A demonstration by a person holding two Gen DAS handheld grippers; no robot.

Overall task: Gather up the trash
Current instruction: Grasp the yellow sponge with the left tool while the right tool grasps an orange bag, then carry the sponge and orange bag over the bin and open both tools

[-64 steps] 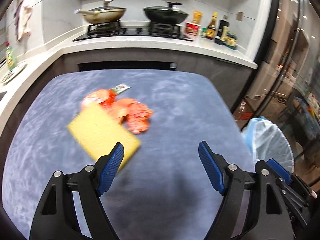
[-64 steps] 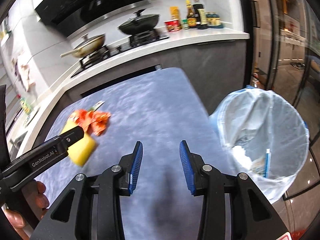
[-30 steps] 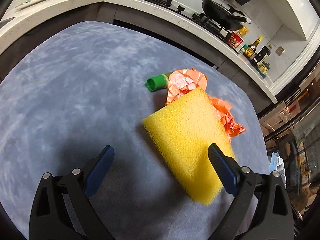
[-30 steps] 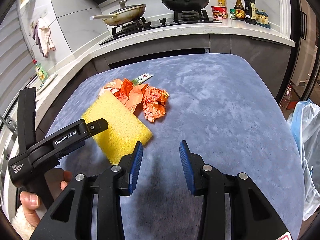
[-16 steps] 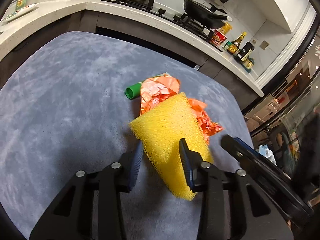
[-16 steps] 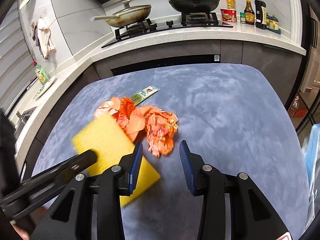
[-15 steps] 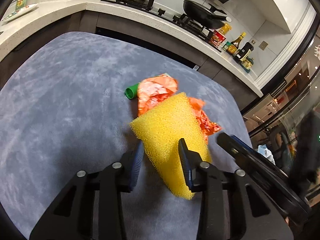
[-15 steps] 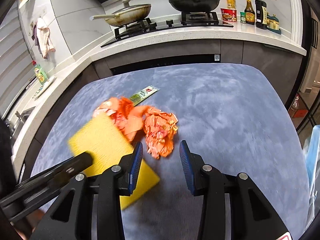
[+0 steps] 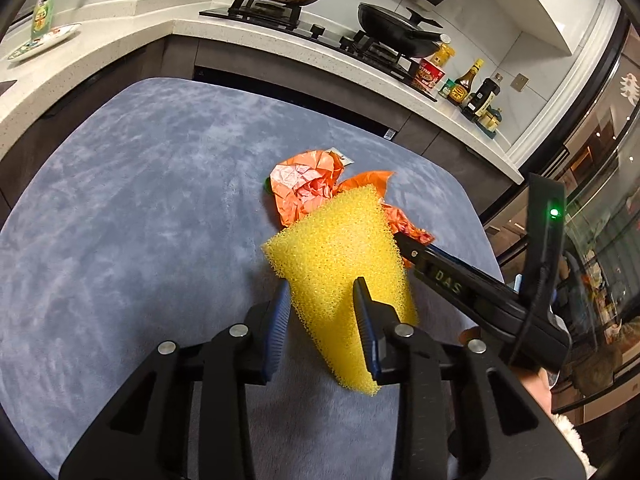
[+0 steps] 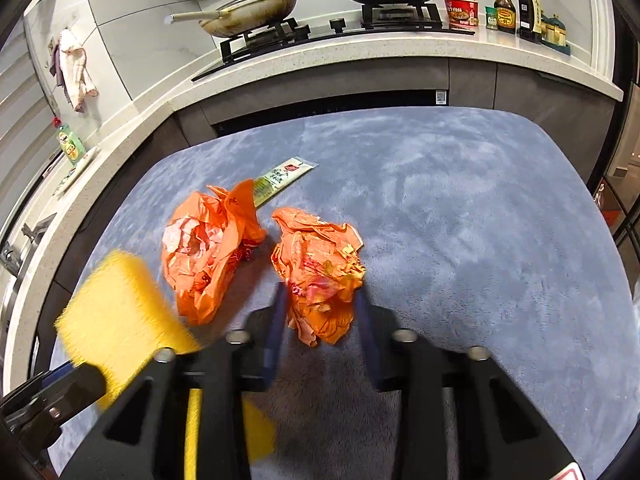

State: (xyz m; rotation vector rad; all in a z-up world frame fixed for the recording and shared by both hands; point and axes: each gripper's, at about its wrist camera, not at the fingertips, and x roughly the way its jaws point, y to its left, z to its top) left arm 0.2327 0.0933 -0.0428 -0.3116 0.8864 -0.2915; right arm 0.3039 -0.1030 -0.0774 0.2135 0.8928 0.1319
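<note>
- The right gripper [image 10: 320, 312] straddles the near orange wad [image 10: 318, 272]. Its jaws are closing, with the wad between the pads and bulging past them on the far side. From the frame I cannot say for certain that the pads press it yet.
- That wad sits just right of the second wad [image 10: 208, 256], close beside it; I cannot tell whether they touch. Both lie on the blue mat [image 10: 460, 220].
- The wad has no real long axis — it is a crumpled lump, slightly taller than wide in the right view. So any closing line should do.
- The left gripper [image 9: 322, 312] is clenched on the sponge [image 9: 340, 264], which is tilted up off the mat. The sponge's long axis runs away from the fingers toward the second wad, its far edge overlapping that wad in the left view.
- A sachet [image 10: 282, 178] lies beyond the second wad, its long axis slanting away to the right.
- The right gripper is the nearer to the near wad; the left, sponge in hand, is nearer the second.
</note>
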